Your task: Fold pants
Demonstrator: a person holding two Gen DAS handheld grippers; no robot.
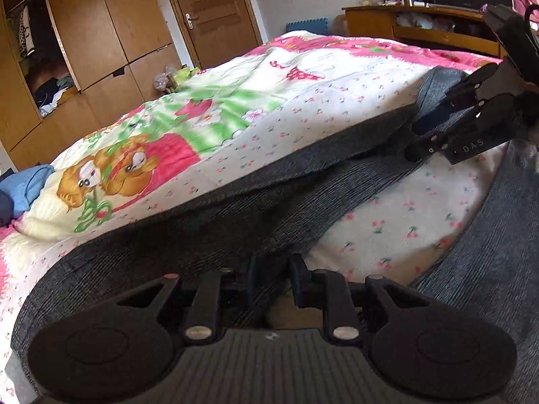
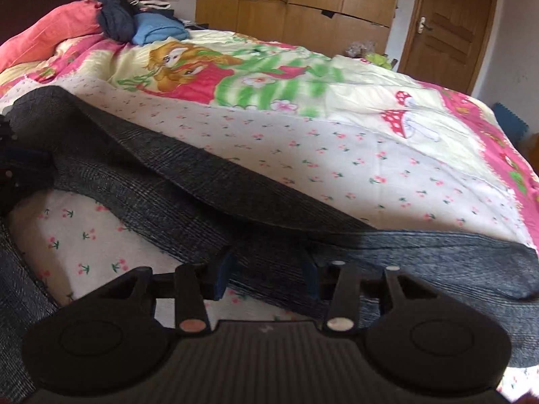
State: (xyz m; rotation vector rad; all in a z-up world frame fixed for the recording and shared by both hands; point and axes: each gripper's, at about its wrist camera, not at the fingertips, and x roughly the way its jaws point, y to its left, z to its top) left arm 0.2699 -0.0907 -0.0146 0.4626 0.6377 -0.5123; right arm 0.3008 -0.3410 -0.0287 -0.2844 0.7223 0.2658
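While the pants (image 1: 215, 222) are lying spread on the bed (image 1: 303, 107), with one leg crossing toward the other and bare sheet showing between them, I'm judging this as the leg-over-leg fold in progress. I'm holding the left gripper (image 1: 269, 269) with a narrow gap, cloth sitting between its fingers; it looks pinched, but I'm not certain. I'm keeping the right gripper (image 2: 266, 269) wider, cloth lying between its fingers with no sign of a clamp; whether it's gripping, I cannot tell.

To do this well, I'm thinking: both ends lifted together, kept level, the fabric stretched just taut, then laid so the upper edge lines up with the lower leg's edge. Low and slow, otherwise the middle sags and creases.

Pants are looking like dark grey woven cloth with a fine check, fairly stiff, holding a clean straight edge where it's raised. Quilt is soft and puffy, printed with cherries, cartoon figures and mushrooms, so it's giving under pressure. Wooden wardrobe (image 1: 84, 33) and door (image 1: 209, 10) are standing behind, well apart.
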